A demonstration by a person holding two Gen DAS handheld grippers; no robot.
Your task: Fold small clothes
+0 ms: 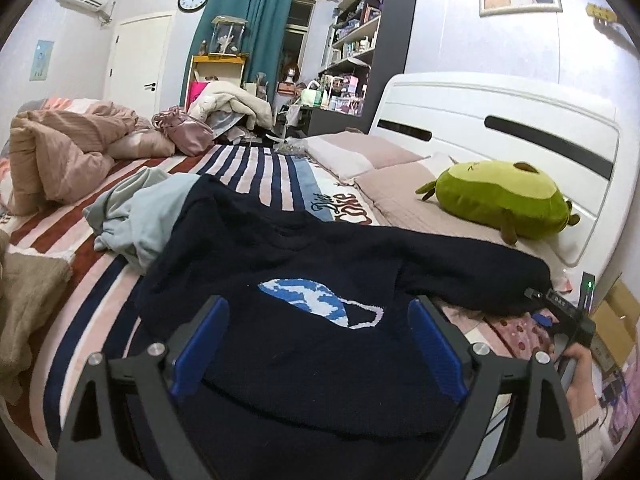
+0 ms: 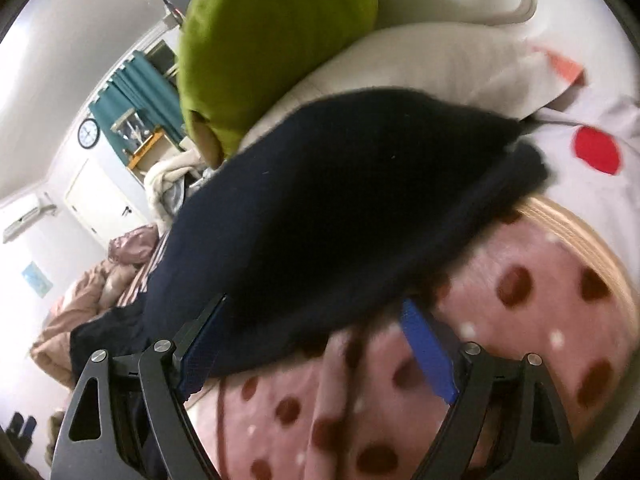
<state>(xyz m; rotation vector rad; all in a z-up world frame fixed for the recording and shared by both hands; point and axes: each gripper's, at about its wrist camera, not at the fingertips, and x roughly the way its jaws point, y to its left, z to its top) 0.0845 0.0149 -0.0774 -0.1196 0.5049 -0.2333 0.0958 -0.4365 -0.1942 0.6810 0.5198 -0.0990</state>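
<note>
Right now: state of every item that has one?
Left gripper: open, over the sweater, not gripping.
Right gripper: open, sweater edge between fingers.
Sweater: navy, spread on bed, unfolded.
Blue garment: crumpled.
Plush: lying on pillow.
Door: closed.

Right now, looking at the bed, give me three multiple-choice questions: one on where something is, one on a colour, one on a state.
1. The green plush toy lies:
A on the pillows by the headboard
B on the floor
C on the shelf

2. The patch on the dark sweater is:
A red and yellow
B blue and white
C green

3. The left hand-held gripper is:
A shut on the sweater
B open
C out of view

A: it rests on the pillows.
B: the patch shows blue and white.
B: its blue pads stand wide apart.
</note>
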